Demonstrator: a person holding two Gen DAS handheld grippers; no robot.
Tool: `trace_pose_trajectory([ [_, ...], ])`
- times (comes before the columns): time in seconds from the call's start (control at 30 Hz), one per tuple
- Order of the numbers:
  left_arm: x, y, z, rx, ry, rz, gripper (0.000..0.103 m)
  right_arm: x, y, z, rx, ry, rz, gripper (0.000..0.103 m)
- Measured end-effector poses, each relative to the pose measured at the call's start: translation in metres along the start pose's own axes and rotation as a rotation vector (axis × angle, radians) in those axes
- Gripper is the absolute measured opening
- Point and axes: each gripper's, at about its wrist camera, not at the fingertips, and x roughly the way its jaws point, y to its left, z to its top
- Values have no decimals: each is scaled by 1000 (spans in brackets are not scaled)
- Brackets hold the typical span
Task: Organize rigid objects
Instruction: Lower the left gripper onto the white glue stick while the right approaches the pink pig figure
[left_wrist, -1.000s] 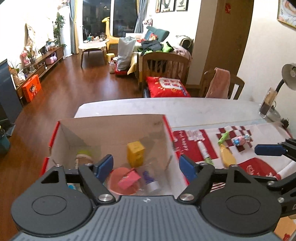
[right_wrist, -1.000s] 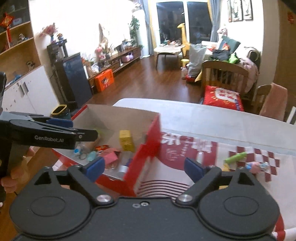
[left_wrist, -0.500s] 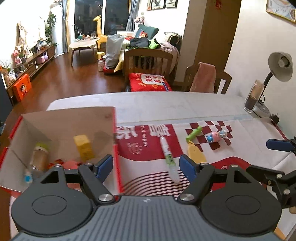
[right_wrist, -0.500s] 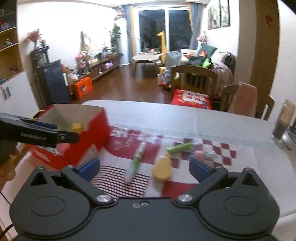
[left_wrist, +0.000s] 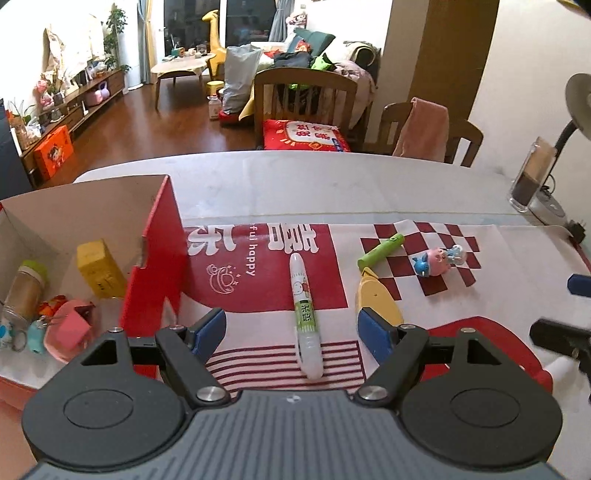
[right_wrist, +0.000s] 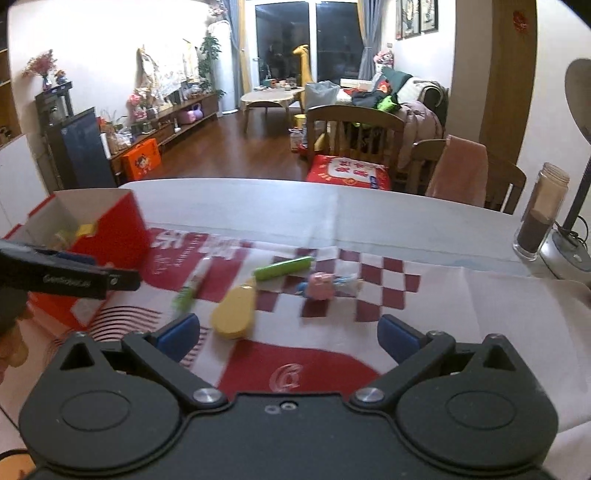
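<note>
A red cardboard box (left_wrist: 159, 258) stands at the left of the table, holding a yellow block (left_wrist: 98, 267), a jar (left_wrist: 24, 291) and pink items. On the red-and-white cloth (left_wrist: 491, 258) lie a white-and-green pen (left_wrist: 304, 310), a yellow oval object (left_wrist: 376, 299), a green tube (left_wrist: 380, 249) and a pink pig toy (left_wrist: 437, 260). My left gripper (left_wrist: 291, 332) is open, just above the pen's near end. My right gripper (right_wrist: 288, 334) is open and empty, above the cloth near the yellow object (right_wrist: 234, 312) and pig toy (right_wrist: 321, 286).
A glass jar (right_wrist: 541, 212) and a desk lamp base (right_wrist: 569, 251) stand at the table's far right. Wooden chairs (left_wrist: 306, 99) stand behind the far edge. The left gripper's arm (right_wrist: 66, 277) crosses in front of the box (right_wrist: 110, 236) in the right wrist view.
Both grippers have swung right, away from the box and over the cloth. The left one came from above the box interior to the pen. Both stayed open and empty.
</note>
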Motion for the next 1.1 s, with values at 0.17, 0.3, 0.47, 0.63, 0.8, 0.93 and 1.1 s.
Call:
trace_pose_trajectory([
  [0.17, 23, -11, 2, 5, 16, 35, 78, 22, -22, 3, 13, 11, -2, 102],
  [0.3, 40, -13, 4, -8, 44, 43, 78, 40, -27, 7, -12, 24, 2, 102],
  [0.47, 62, -17, 7, 5, 67, 72, 78, 72, -27, 14, -34, 42, -13, 102],
  [0.63, 80, -17, 10, 17, 77, 80, 78, 104, -26, 18, -46, 65, -28, 100],
  [0.8, 96, -14, 11, 18, 77, 92, 78, 127, -28, 19, -57, 83, -51, 96],
  [0.93, 105, -15, 11, 28, 84, 97, 78, 141, -27, 20, -66, 98, -55, 92],
  [1.1, 112, -16, 10, 37, 79, 97, 70, 152, -27, 18, -74, 108, -64, 85],
])
